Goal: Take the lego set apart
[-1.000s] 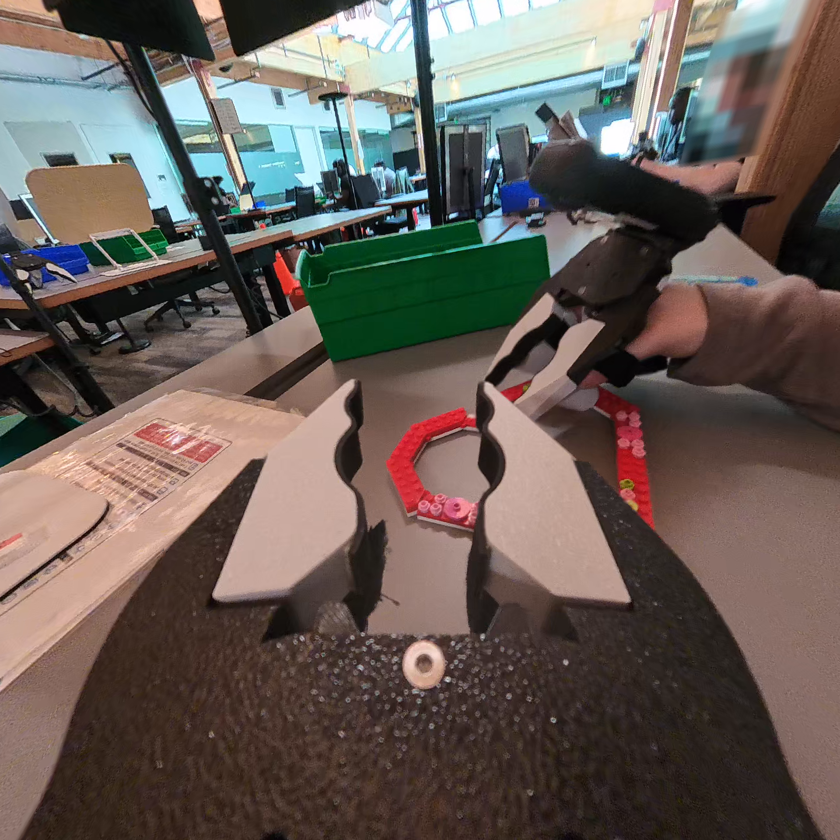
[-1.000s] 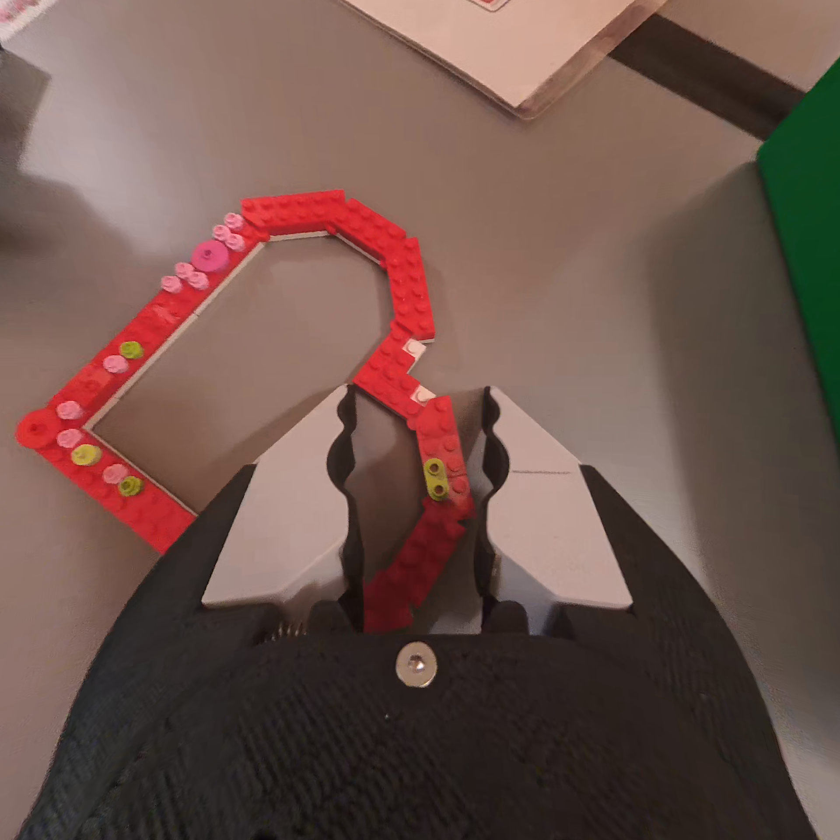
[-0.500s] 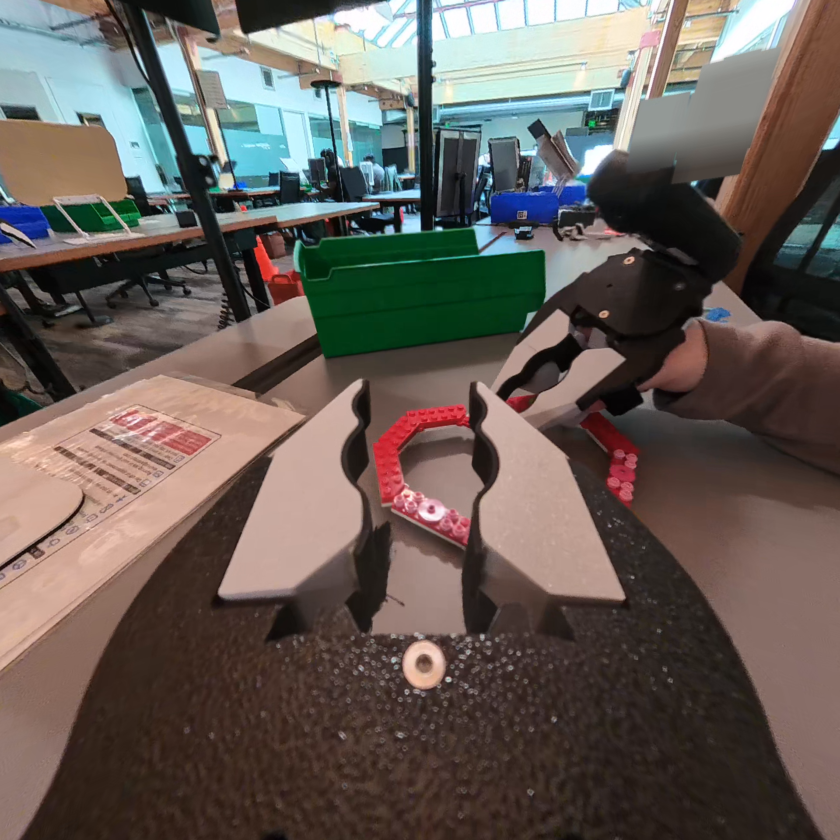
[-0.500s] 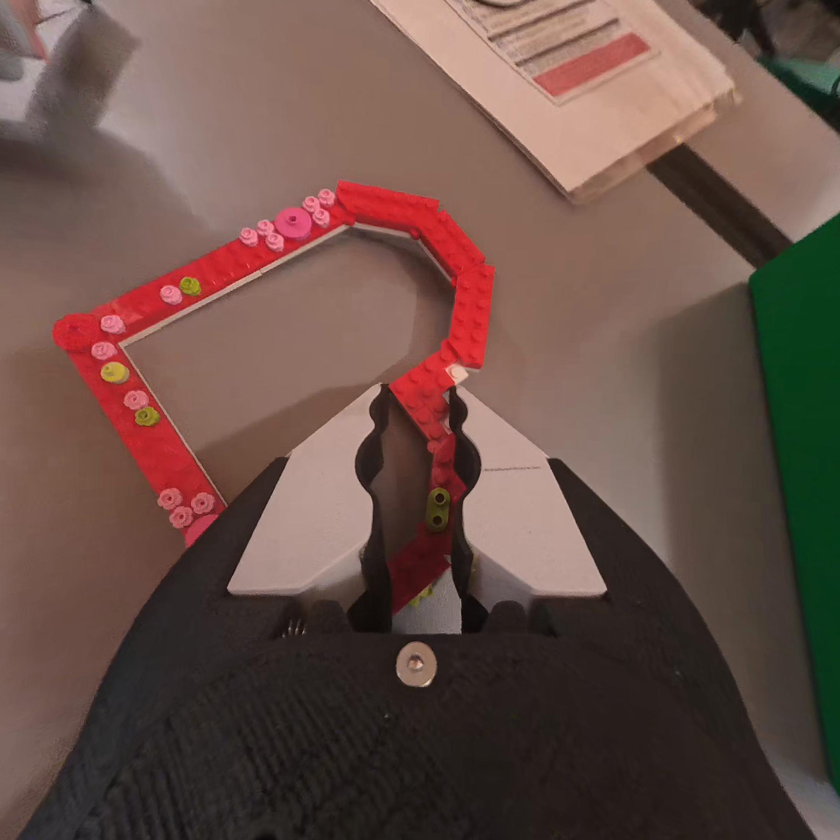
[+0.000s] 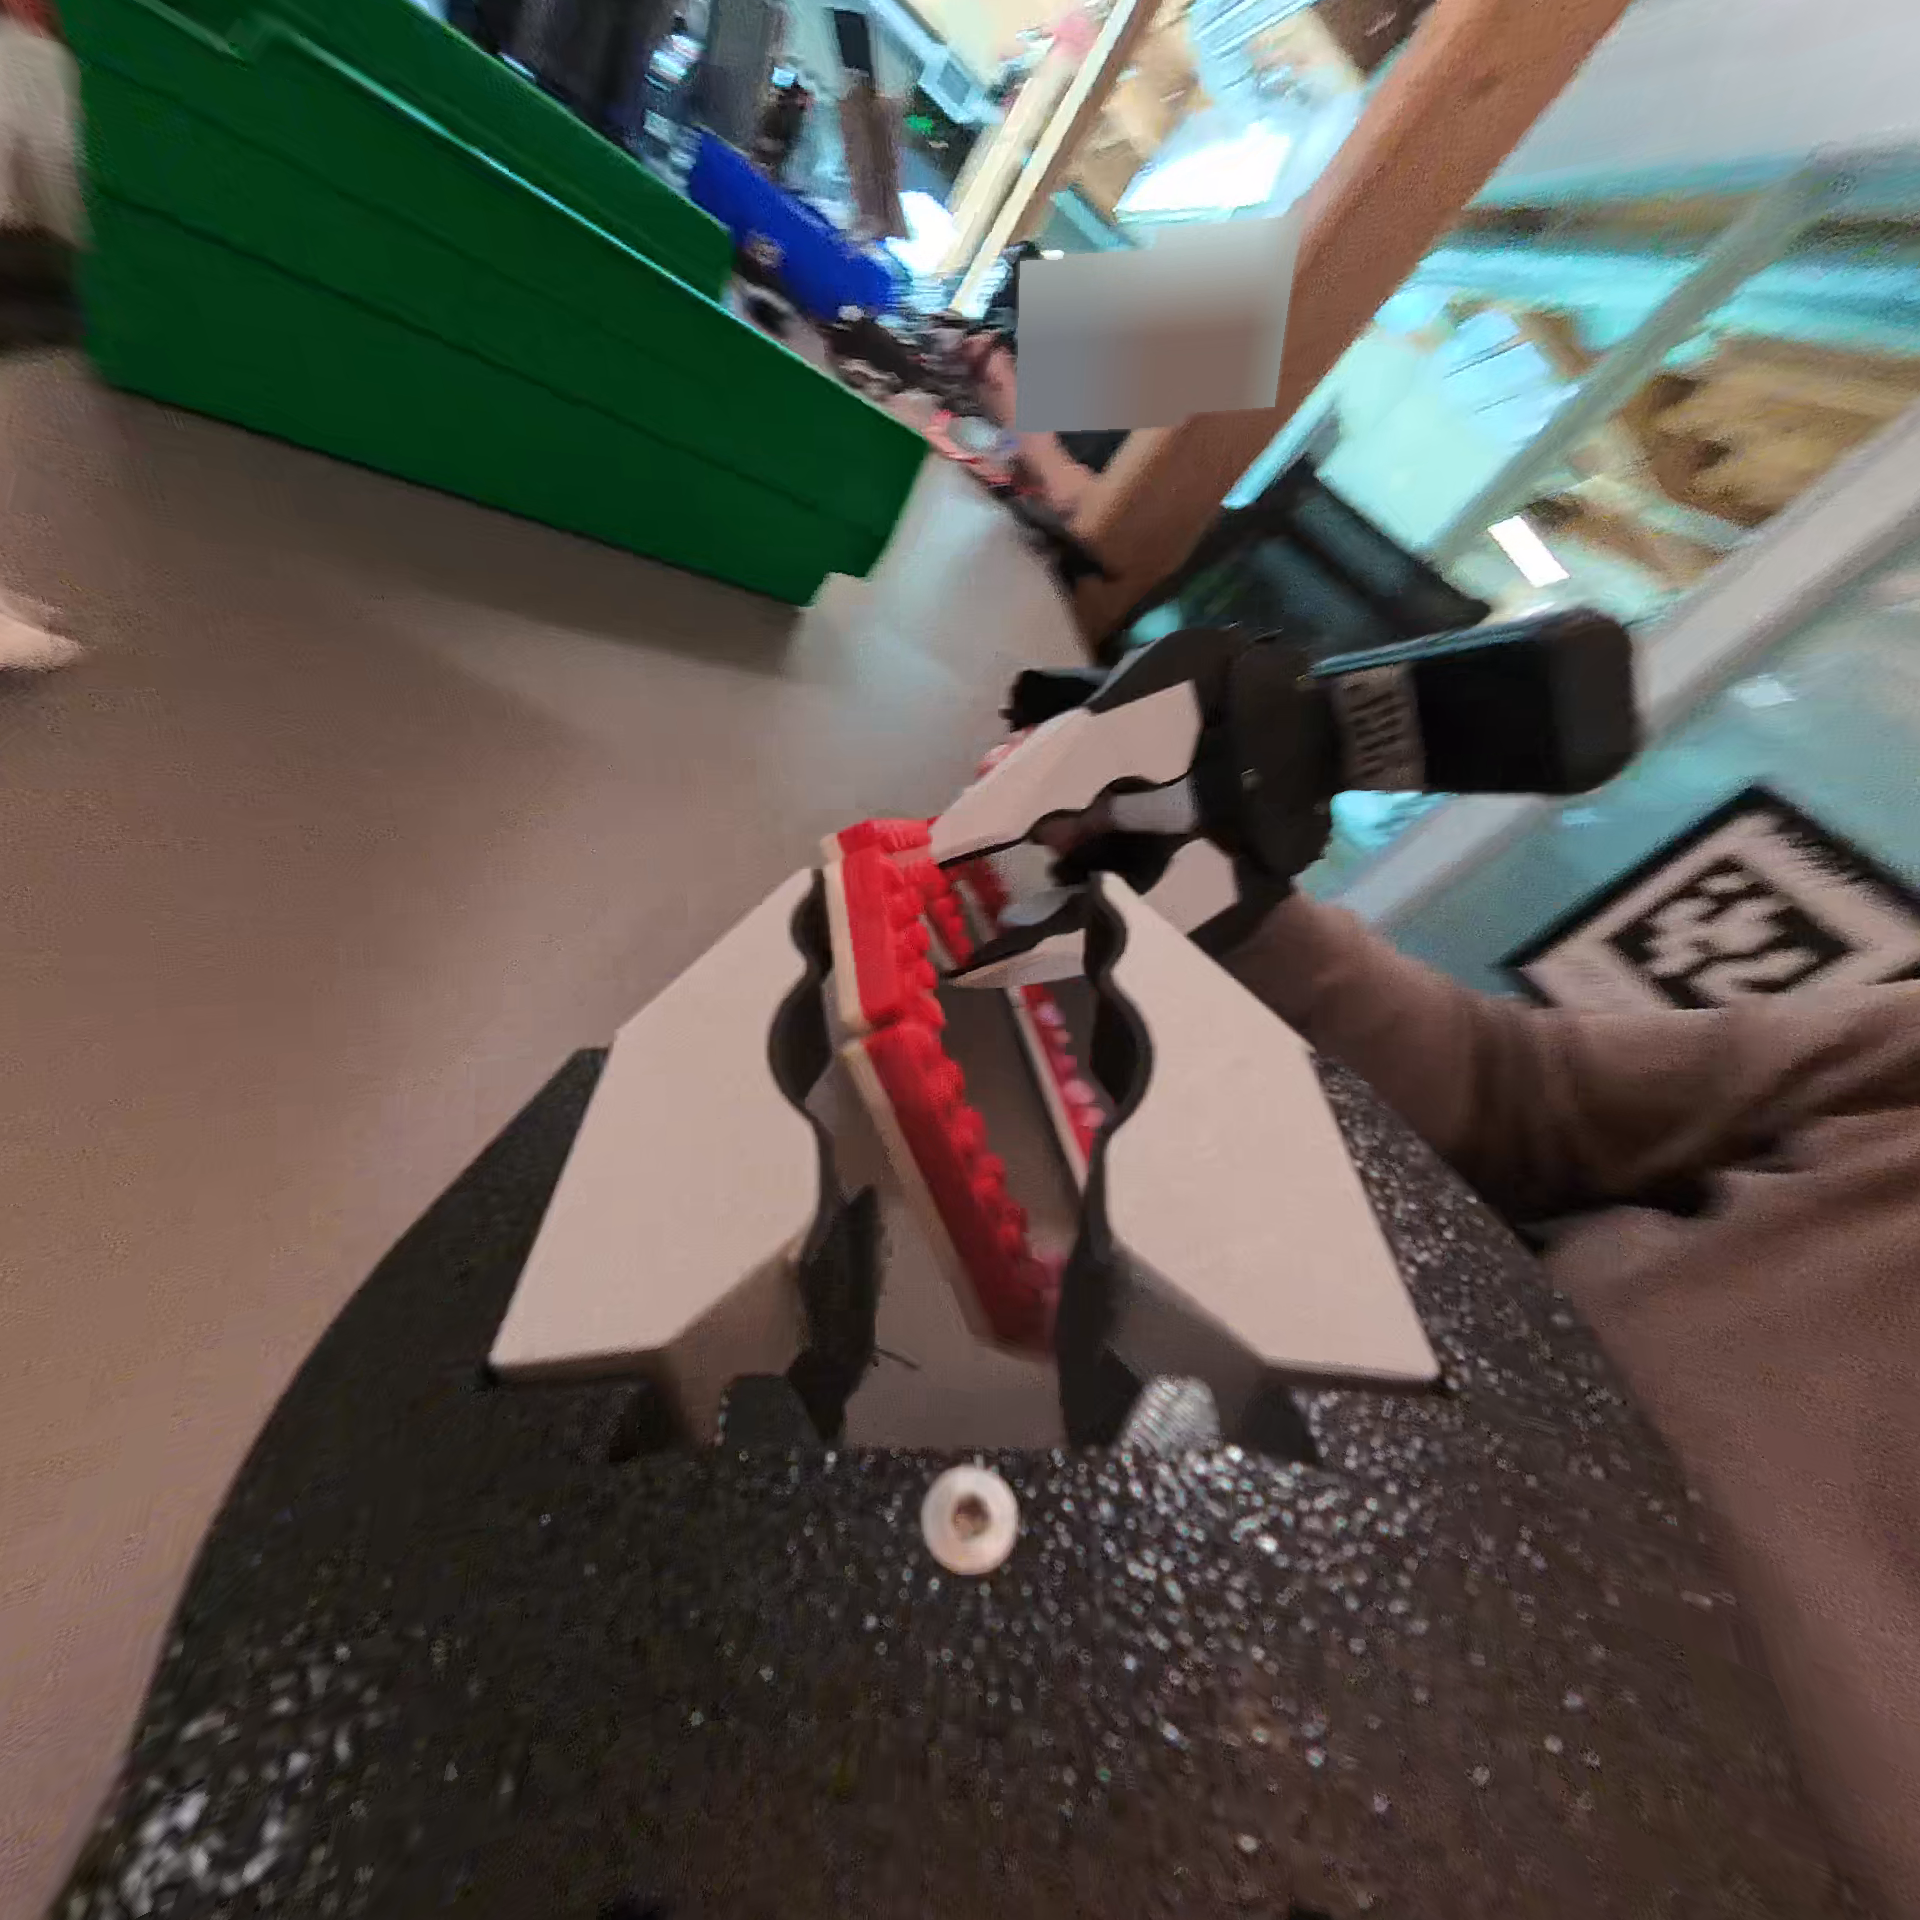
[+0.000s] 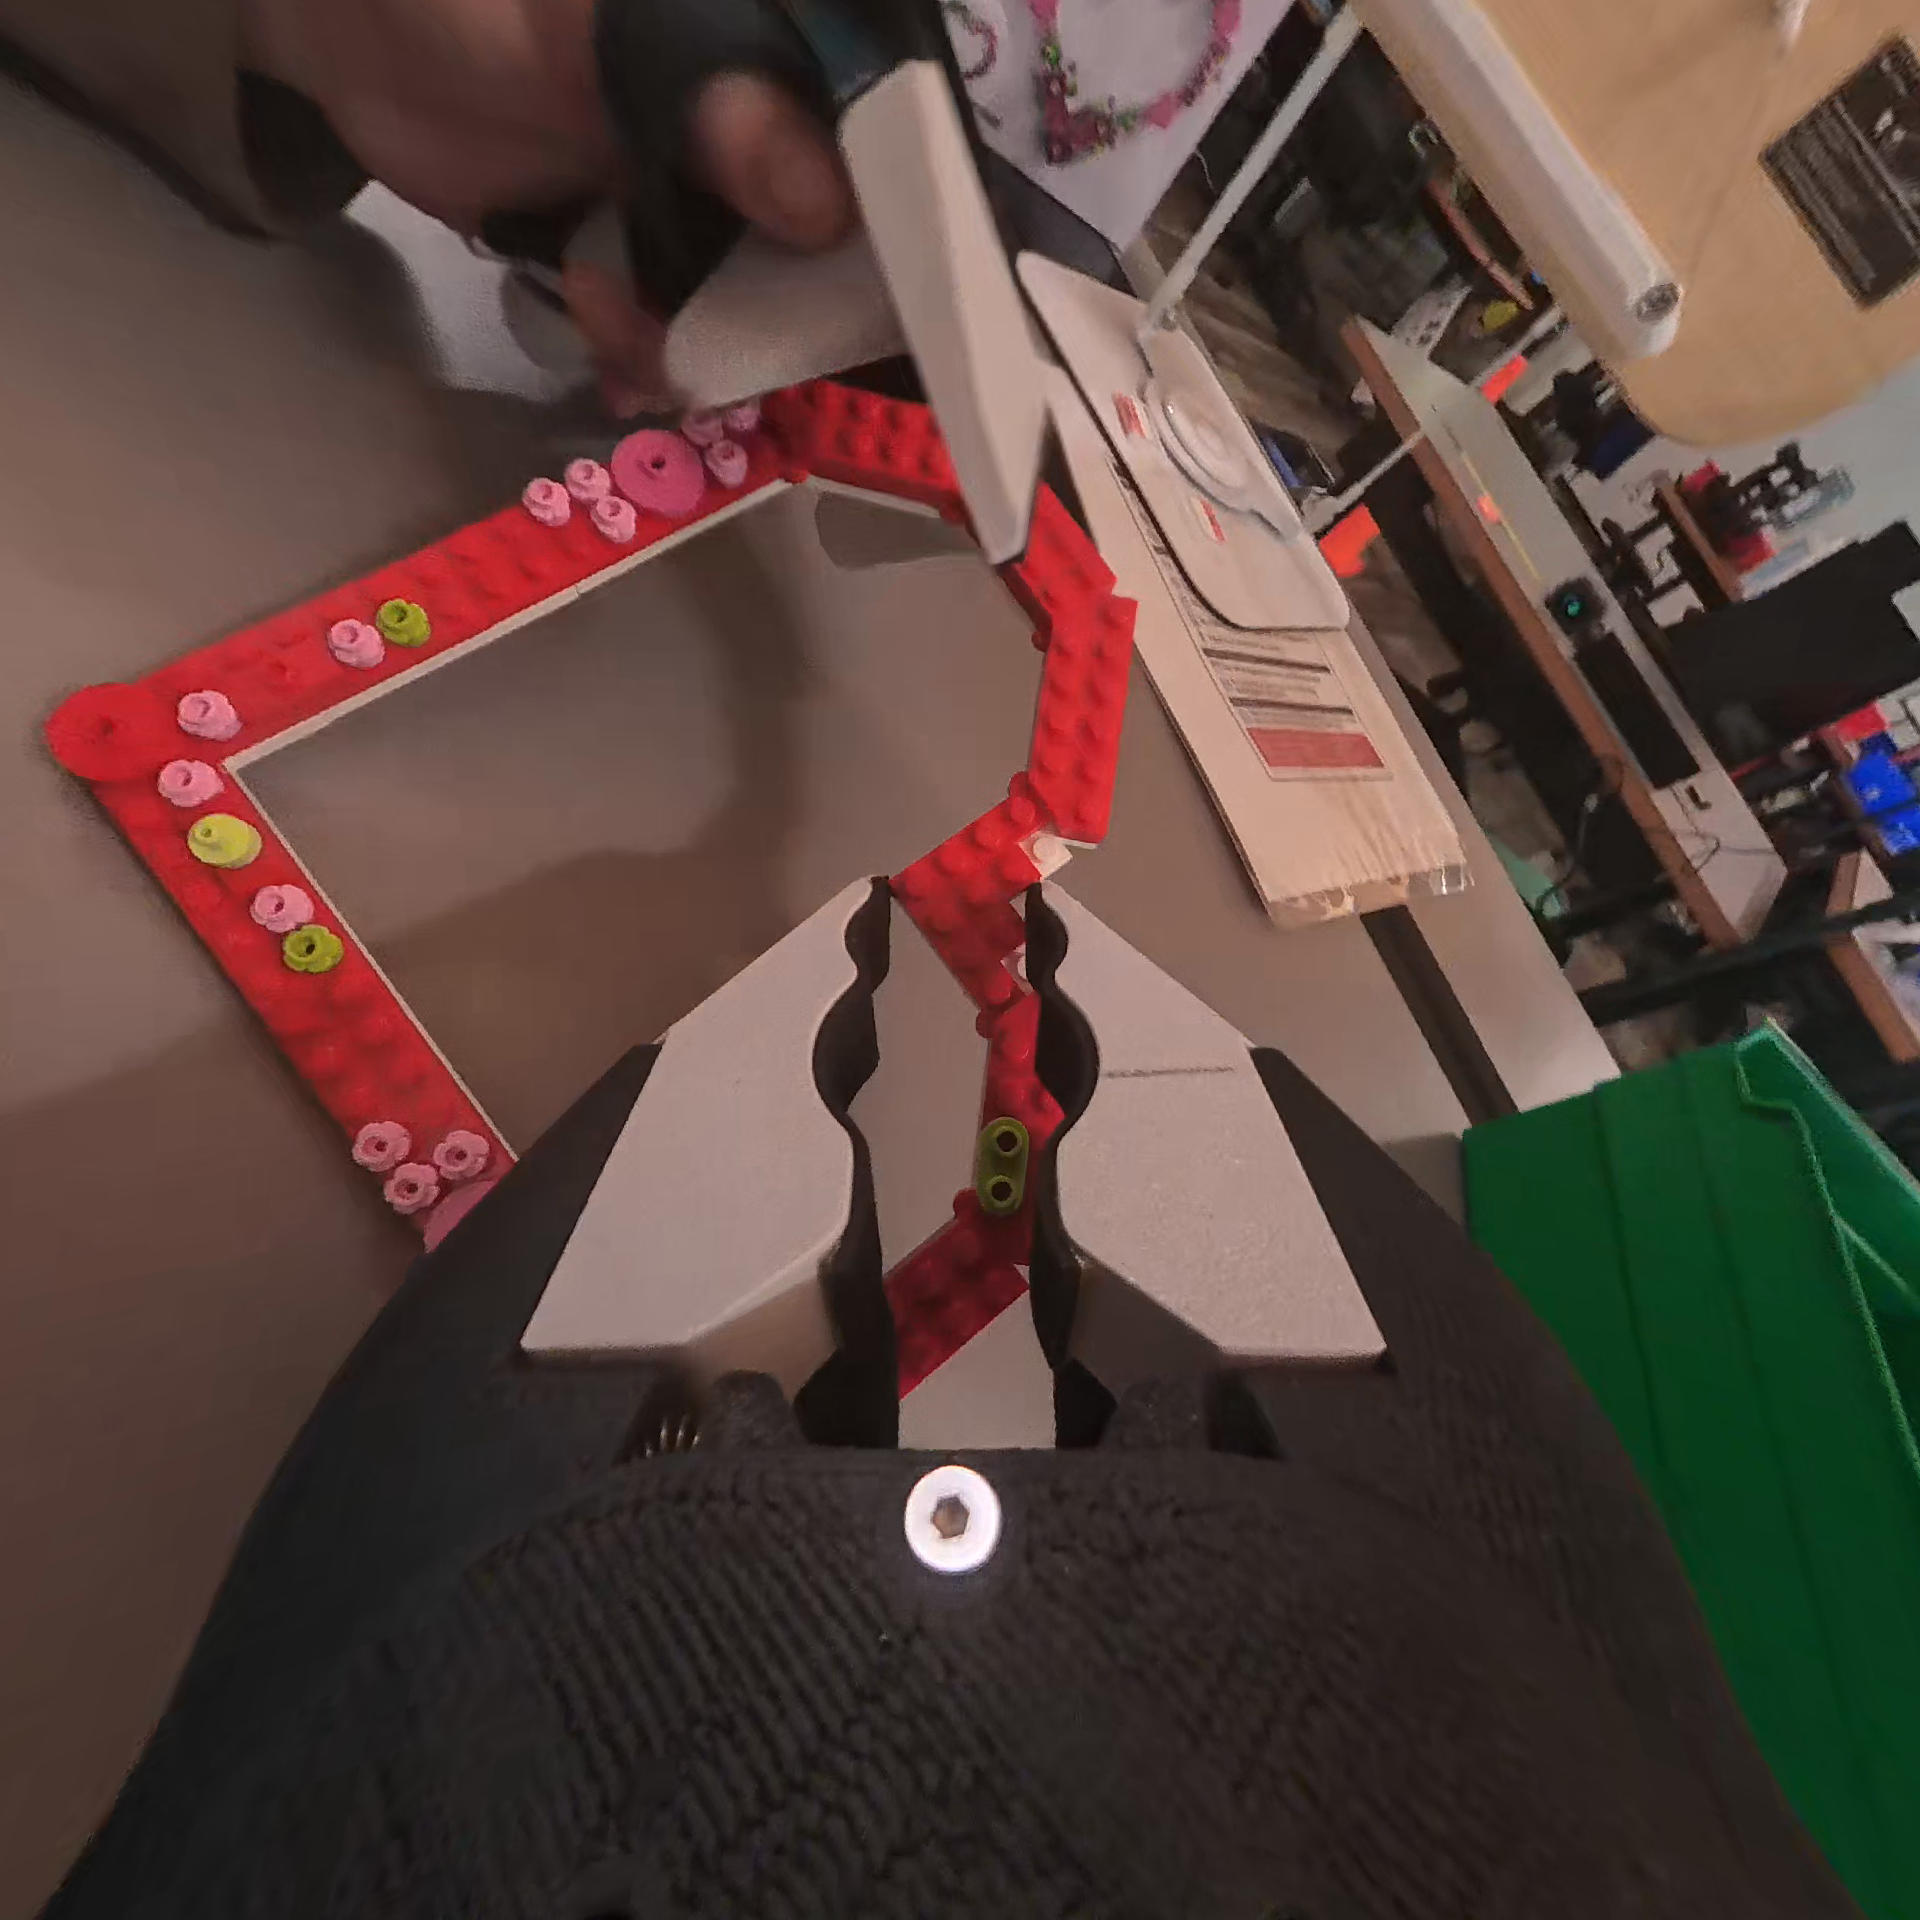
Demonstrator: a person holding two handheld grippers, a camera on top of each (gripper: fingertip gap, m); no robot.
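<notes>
Both grippers held the red lego frame (image 6: 665,582) off the grey counter (image 5: 364,779); right gripper (image 6: 956,894) jaws clamped its near edge; left gripper (image 5: 956,894) jaws clamped its far edge; green bin (image 5: 416,312) beyond.

A grey table (image 5: 312,727) fills the lower left of the left wrist view, with a green bin (image 5: 416,312) at upper left. A brown wooden post (image 5: 1403,208) leans across the top. Glass walls (image 5: 1662,364) shine at upper right.
</notes>
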